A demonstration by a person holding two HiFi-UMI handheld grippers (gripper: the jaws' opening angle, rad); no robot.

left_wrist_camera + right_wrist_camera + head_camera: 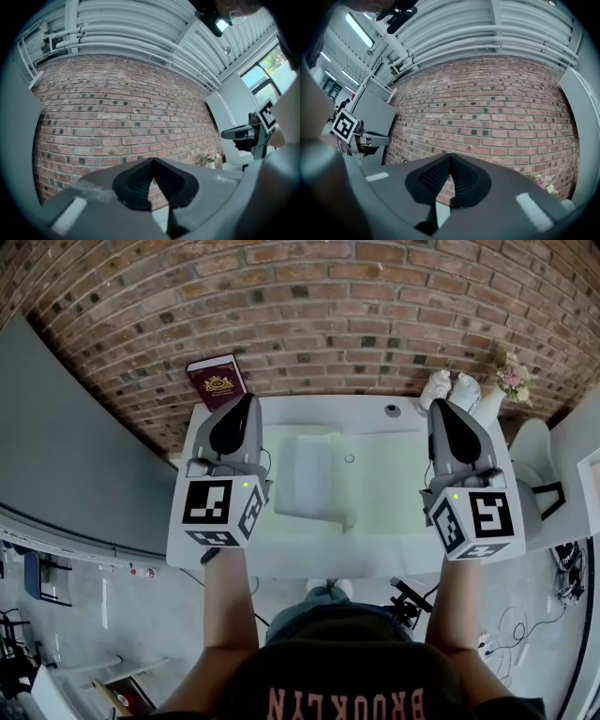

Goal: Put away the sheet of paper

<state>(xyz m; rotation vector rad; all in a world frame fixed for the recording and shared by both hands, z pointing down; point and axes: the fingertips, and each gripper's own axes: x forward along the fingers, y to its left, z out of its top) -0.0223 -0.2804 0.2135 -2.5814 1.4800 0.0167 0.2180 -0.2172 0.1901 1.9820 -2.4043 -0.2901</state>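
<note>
The white sheet of paper (309, 474) lies flat in the middle of the white table (394, 531), its near right corner slightly lifted. My left gripper (247, 399) is held above the table's left side, to the left of the sheet, and is shut with nothing in it (152, 161). Over the table's right side my right gripper (442, 403) hangs well clear of the sheet, also shut and empty (450, 157). Both point level toward the brick wall (117, 108). Neither gripper view shows the sheet.
A dark red book (217, 381) leans at the table's far left corner. White figurines (450, 388) and a small bunch of flowers (512, 377) stand at the far right. A cable hole (393, 410) is near the back edge. A white chair (534, 460) stands to the right.
</note>
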